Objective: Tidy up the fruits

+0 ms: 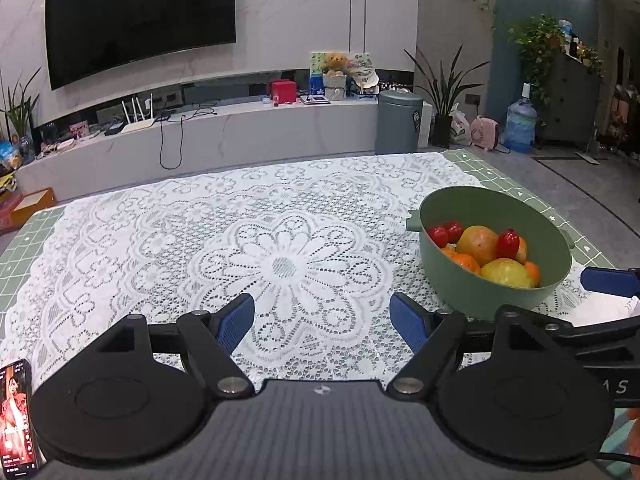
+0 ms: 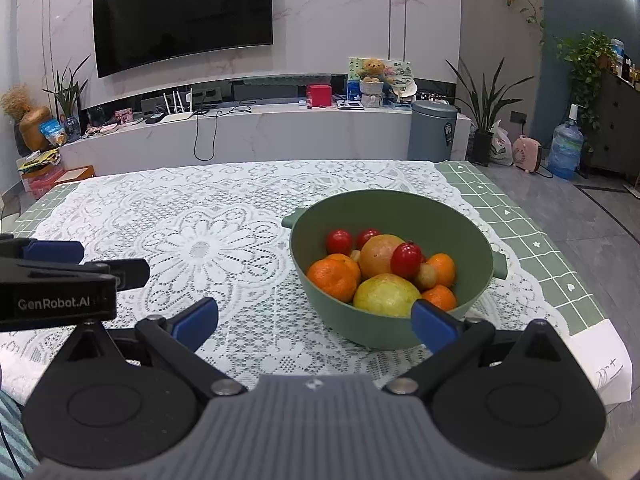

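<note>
Left wrist view: your left gripper (image 1: 322, 316) hovers over the lace tablecloth (image 1: 200, 240) with its blue pads spread wide and nothing between them. The green bowl (image 1: 440, 276) stands on the cloth to the right of the gripper, near the table's right edge. It holds the fruits: two yellow-orange large fruits (image 1: 478, 242), several tangerines (image 1: 466, 262) and small red fruits (image 1: 508, 242). One blue finger of your right gripper (image 1: 610, 282) enters from the right edge, just beyond the bowl. A phone (image 1: 16, 416) with a lit screen lies at the lower left corner.

Right wrist view: your right gripper (image 2: 316, 320) is also spread wide and empty. Its right pad overlaps the near wall of the bowl (image 2: 320, 292) in the picture; whether they touch cannot be told. The bowl sits straight ahead, all fruit inside it: tangerines (image 2: 334, 278), red fruits (image 2: 406, 260), and a large yellow fruit (image 2: 386, 294) nearest you. The left gripper's body (image 2: 56, 280) shows at the left edge, above the cloth.
</note>
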